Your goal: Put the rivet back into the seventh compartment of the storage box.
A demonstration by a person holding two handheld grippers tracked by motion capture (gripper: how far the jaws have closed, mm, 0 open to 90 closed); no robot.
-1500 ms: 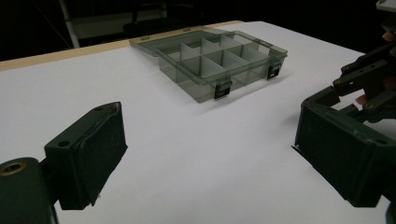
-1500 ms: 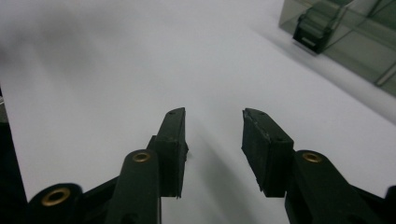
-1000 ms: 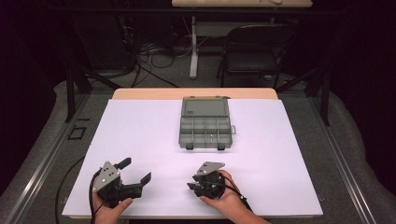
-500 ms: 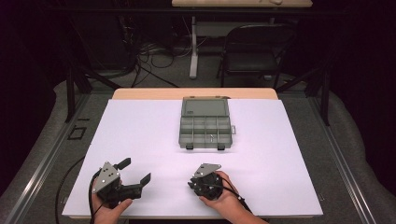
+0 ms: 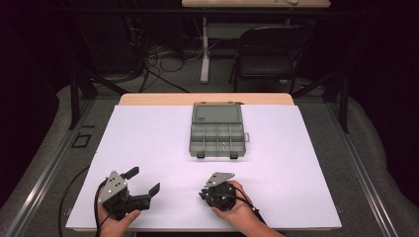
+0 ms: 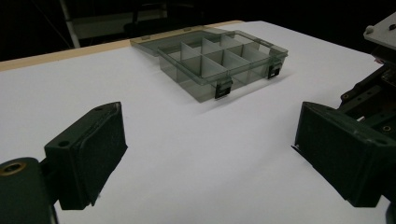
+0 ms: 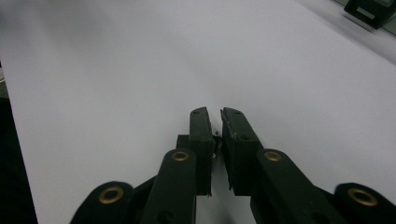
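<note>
High view: a clear grey compartment box (image 5: 218, 131) lies open at the middle of the white table cover (image 5: 148, 133), its lid folded flat toward the far edge, its two latches facing the person; both grippers sit at the near edge, well apart from the box. Left gripper (image 5: 141, 183): jaws spread wide, nothing between them, held just above the cover in the person's left hand (image 5: 116, 219); left gripper view: the two black pads (image 6: 88, 154) frame bare cover, with the box (image 6: 219, 60) ahead and to the right, its dividers upright and the compartments seemingly empty, though one small pale item appears in a near compartment in the high view, too small to identify. Right gripper (image 5: 210, 193): right gripper view shows the jaws (image 7: 215, 126) drawn nearly together, a narrow slit remaining; a tiny dark speck sits in that slit, too small to tell whether it is a grasped item or part of the mechanism. Progress, as judged: the box stands opened and ready; no handling of its contents or lid is under way; the reach to the box remains to be made.
</note>
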